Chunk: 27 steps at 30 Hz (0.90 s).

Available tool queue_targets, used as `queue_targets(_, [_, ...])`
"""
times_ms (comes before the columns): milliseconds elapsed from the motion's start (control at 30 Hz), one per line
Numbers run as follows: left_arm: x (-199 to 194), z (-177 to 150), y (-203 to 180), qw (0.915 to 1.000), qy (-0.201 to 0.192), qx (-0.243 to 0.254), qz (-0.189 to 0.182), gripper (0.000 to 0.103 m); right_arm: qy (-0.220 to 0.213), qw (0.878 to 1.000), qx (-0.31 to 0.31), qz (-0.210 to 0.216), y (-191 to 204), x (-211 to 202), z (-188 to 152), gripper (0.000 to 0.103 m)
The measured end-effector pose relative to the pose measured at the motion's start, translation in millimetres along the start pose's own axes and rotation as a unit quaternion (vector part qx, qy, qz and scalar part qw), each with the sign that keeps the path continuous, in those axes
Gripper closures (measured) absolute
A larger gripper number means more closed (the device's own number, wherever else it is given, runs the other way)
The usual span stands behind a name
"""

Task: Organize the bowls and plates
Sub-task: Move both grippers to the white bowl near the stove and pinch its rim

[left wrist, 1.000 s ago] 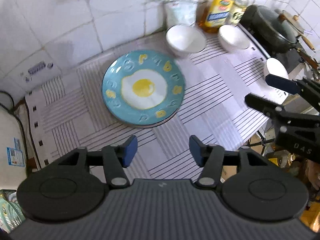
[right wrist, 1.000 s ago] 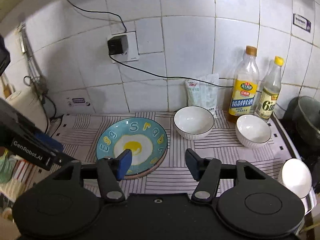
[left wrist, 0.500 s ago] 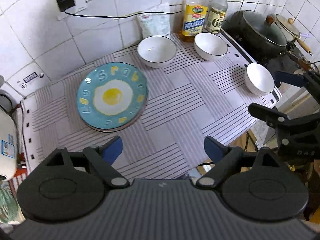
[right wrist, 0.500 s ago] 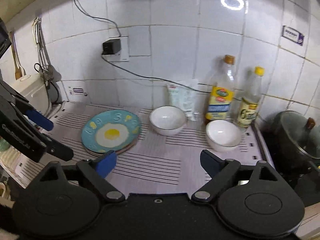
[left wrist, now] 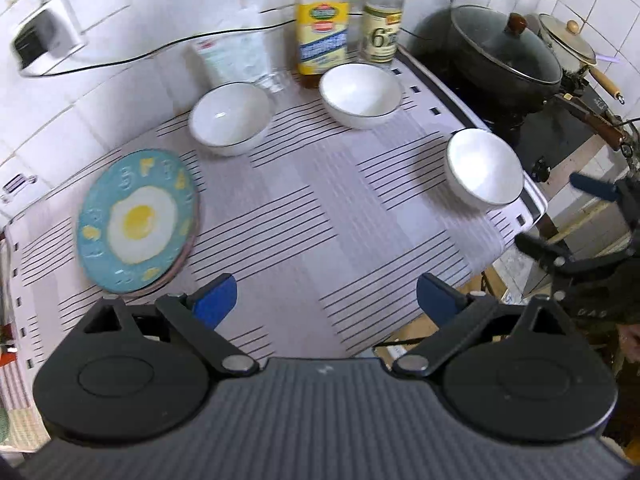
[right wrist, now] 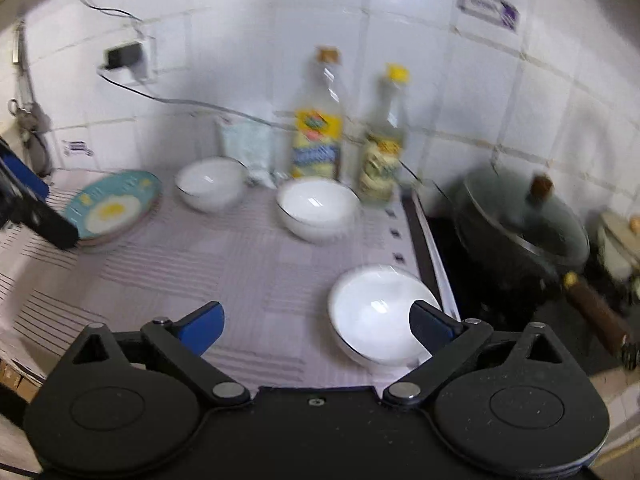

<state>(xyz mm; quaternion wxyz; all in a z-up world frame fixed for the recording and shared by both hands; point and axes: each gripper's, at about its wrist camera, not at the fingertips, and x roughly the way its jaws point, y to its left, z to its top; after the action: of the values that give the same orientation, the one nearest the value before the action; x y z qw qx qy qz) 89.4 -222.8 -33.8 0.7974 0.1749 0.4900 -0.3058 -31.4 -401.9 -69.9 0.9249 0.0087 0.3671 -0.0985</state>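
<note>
A blue plate with a fried-egg picture (left wrist: 138, 222) lies at the left of the striped cloth (left wrist: 312, 216), seemingly on top of another plate. Three white bowls stand on the cloth: one at the back left (left wrist: 230, 118), one at the back middle (left wrist: 360, 94), one near the right edge (left wrist: 484, 172). My left gripper (left wrist: 326, 300) is open and empty above the cloth's front. My right gripper (right wrist: 316, 326) is open and empty, its right finger just in front of the right-edge bowl (right wrist: 380, 314). The plate (right wrist: 114, 206) and the other two bowls (right wrist: 210, 188) (right wrist: 318, 208) also show there.
Two bottles (left wrist: 322, 28) (left wrist: 382, 20) and a white packet (left wrist: 234, 58) stand against the tiled wall. A lidded black pot (left wrist: 506, 54) sits on the stove at the right, with a second pan (left wrist: 566, 44) behind. The cloth's right edge drops off beside the stove.
Both grippers have opened wider and swung to the right. The left view has pulled back from the plate; the right gripper has come close to the right-edge bowl.
</note>
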Motion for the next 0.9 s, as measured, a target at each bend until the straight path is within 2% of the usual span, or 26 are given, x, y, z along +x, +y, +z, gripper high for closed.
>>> queue_targets(133, [26.6,11.9,-21.8,0.9987,-0.001,-0.034,-0.039,0.005,0.013,1.0,0.001,0.002,-27.8,25.9,-28.7,0.002])
queue_targets(233, [53.2,19.4,-33.2,0.9944,0.009,-0.075,-0.074,0.005,0.013,1.0,-0.002,0.017,-38.6,47.3,-48.1,0.002])
queue_targets(300, [71.5,24.0,-42.8,0.9926,0.014,-0.089,-0.081,0.006,0.018,1.0,0.001,0.016,-42.0,61.8,-56.1,0.002])
queue_targets(500, [124.8,40.3,-72.1,0.9919,0.025,-0.085,-0.091,0.008,0.007,1.0,0.009,0.01,-49.0,97.1,-68.7,0.003])
queue_targets(600, [141.9,46.8,-82.7,0.9903,0.025,-0.092,-0.101,0.009,-0.011,1.0,0.018,0.014,-51.6,107.5,-68.7,0.003])
queue_targets(733, [164.5,54.7,-95.2,0.9902,0.024,-0.09,-0.105,0.022,-0.032,0.999,0.013,0.015,-54.7,116.6,-67.6,0.003])
queue_targets(800, [173.8,57.9,-98.7,0.9903,0.027,-0.09,-0.102,0.034,-0.039,0.999,0.016,0.019,-57.2,120.0,-66.4,0.003])
queue_targets(900, [188.8,63.3,-99.7,0.9907,0.038,-0.103,-0.08,0.035,-0.044,0.999,0.012,0.019,-59.4,124.0,-65.5,0.003])
